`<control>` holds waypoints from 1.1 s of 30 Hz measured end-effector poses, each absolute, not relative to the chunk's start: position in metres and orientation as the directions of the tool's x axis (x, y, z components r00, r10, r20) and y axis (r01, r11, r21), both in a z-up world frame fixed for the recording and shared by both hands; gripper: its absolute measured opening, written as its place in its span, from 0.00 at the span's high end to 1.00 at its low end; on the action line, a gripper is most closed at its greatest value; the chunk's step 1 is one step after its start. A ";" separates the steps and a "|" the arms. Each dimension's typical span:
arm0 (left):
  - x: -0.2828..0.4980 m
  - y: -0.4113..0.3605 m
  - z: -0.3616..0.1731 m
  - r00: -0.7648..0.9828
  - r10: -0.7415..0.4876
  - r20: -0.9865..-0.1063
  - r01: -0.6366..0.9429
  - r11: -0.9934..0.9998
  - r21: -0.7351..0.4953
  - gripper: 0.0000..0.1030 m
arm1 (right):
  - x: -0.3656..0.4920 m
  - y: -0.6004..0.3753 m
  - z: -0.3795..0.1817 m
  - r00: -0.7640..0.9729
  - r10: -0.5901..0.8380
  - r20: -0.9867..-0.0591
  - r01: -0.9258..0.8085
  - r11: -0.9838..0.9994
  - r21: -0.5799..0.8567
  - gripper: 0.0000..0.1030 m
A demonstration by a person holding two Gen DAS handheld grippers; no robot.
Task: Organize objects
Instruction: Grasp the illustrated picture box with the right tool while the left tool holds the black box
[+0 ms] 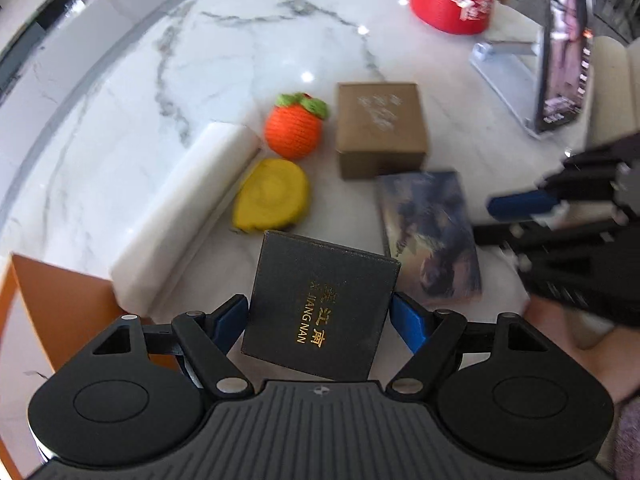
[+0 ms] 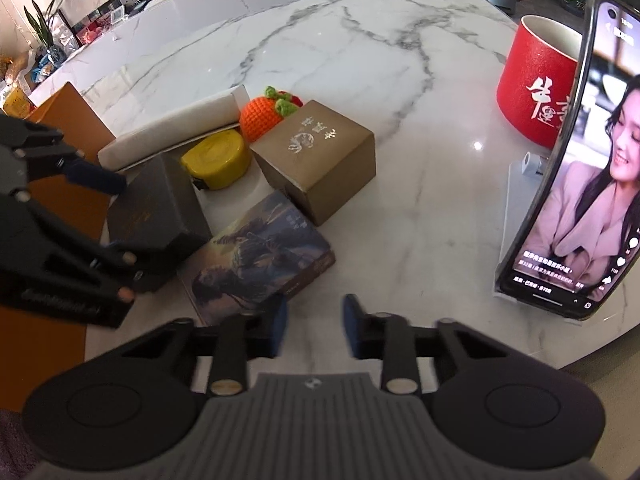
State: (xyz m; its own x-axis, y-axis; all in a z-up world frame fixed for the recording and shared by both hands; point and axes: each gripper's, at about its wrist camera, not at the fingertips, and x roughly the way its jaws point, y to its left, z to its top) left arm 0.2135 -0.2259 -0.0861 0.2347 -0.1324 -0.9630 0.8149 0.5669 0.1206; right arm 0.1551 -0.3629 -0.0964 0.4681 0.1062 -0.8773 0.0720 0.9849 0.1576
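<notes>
Left wrist view has the left gripper [image 1: 320, 312] pinching a black gift box [image 1: 320, 304] with gold lettering, blue pads on its two side faces. The box sits tilted and, from the right wrist view, looks lifted off the marble table [image 2: 360, 60], right at the near edge of the cluster. Right gripper [image 2: 314, 328] is holding nothing, jaws spread a bit, hovering just short of the illustrated flat box [image 2: 260, 256].

Stuff I'd worry about:
- The grip is only on the near part of the black box, so the far end could sag or twist out if the hand swings fast.
- It's crowded. The yellow tape measure [image 1: 272, 196], the crocheted orange fruit [image 1: 294, 128] and the brown cardboard box [image 1: 380, 132] are all just beyond it, and the white roll [image 1: 188, 208] lies beside them. Setting it down carelessly could knock the fruit rolling.
- The two grippers are close together; they could clip each other.
- The phone on its stand [image 2: 580, 184] is near the right gripper, and a wide sweep could tip it.
</notes>
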 end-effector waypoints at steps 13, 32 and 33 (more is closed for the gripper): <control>0.192 -0.210 -0.087 0.227 -0.172 -0.959 0.728 0.683 0.049 0.12 | 0.141 -0.373 -0.076 0.559 0.052 -0.828 0.126 0.981 0.147 0.46; 0.185 -0.210 -0.099 0.240 -0.106 -0.965 0.806 0.575 0.137 0.09 | 0.152 -0.335 -0.100 0.505 0.143 -0.851 0.011 0.985 0.172 0.28; 0.185 -0.210 -0.100 0.238 -0.100 -0.966 0.805 0.576 0.138 0.09 | 0.152 -0.334 -0.100 0.507 0.140 -0.851 0.007 0.986 0.166 0.28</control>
